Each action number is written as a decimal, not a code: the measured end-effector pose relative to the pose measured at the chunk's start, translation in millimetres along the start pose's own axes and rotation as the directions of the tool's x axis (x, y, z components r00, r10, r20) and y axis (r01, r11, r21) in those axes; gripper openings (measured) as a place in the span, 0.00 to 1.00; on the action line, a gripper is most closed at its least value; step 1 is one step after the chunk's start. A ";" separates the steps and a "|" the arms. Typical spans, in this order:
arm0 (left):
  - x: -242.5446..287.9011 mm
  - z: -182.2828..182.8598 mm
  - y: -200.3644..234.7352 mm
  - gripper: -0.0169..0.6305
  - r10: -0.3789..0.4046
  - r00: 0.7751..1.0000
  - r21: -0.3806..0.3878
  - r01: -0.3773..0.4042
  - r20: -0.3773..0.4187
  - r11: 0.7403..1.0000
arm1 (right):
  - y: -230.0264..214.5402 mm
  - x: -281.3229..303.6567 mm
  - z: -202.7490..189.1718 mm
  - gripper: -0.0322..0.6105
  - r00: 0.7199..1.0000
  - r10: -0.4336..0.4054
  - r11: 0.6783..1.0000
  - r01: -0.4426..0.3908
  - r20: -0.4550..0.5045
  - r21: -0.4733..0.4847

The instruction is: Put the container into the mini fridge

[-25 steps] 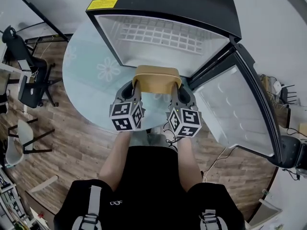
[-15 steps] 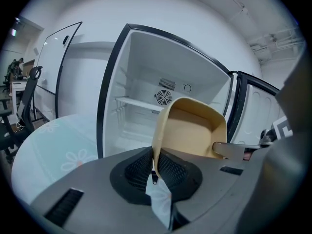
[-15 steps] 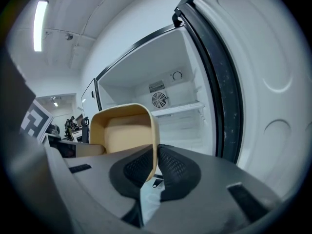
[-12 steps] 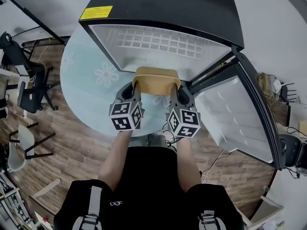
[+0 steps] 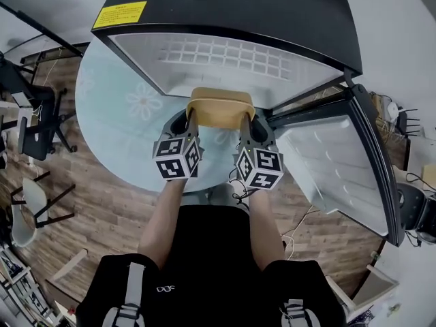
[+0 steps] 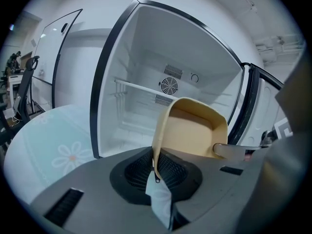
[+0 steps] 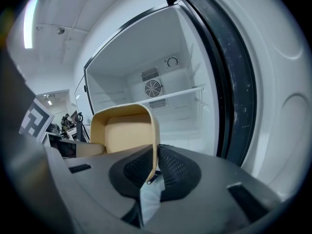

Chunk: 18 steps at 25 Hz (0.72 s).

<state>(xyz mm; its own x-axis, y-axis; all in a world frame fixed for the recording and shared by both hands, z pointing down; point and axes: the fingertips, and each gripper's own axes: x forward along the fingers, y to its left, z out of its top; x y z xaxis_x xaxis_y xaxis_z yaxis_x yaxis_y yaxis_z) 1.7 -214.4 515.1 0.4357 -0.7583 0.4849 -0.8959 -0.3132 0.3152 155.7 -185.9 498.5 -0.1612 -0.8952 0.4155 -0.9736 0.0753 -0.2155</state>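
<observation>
Edging nearer the mouth of the mini fridge (image 5: pixel 231 12), the container (image 5: pixel 219 107) is riding level. Clamping its side walls are the left tongs (image 5: pixel 193 118) and the right tongs (image 5: pixel 245 120); advancing them evenly is likely keeping it from tilting.

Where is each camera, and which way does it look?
Head view: on the person's head, looking steeply down at tub, left tongs, right tongs, forearms, lap.
Left gripper view: on the left tongs, facing into the open fridge; its jaws pinch the tub.
Right gripper view: on the right tongs, facing the fridge; jaws pinch the tub.
Both gripper views share tub and fridge.
</observation>
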 end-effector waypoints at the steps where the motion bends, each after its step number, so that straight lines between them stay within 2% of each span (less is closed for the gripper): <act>1: 3.0 -0.7 1.5 0.06 0.000 1.000 -0.003 0.000 -0.004 1.000 | -0.6 2.9 -0.9 0.09 1.000 -0.002 1.000 0.002 -0.005 -0.003; 18: 60.0 -14.1 23.1 0.06 -0.011 0.998 -0.048 0.008 -0.064 0.999 | -19.3 57.7 -19.1 0.09 0.996 -0.031 0.999 0.032 -0.089 0.009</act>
<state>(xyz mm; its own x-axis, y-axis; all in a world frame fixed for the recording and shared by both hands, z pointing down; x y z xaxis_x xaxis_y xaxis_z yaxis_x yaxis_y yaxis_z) 8.4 -259.1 562.9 0.4501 -0.7166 0.5328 -0.8872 -0.2913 0.3578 162.1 -230.7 543.6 -0.1448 -0.8542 0.4993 -0.9768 0.0429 -0.2098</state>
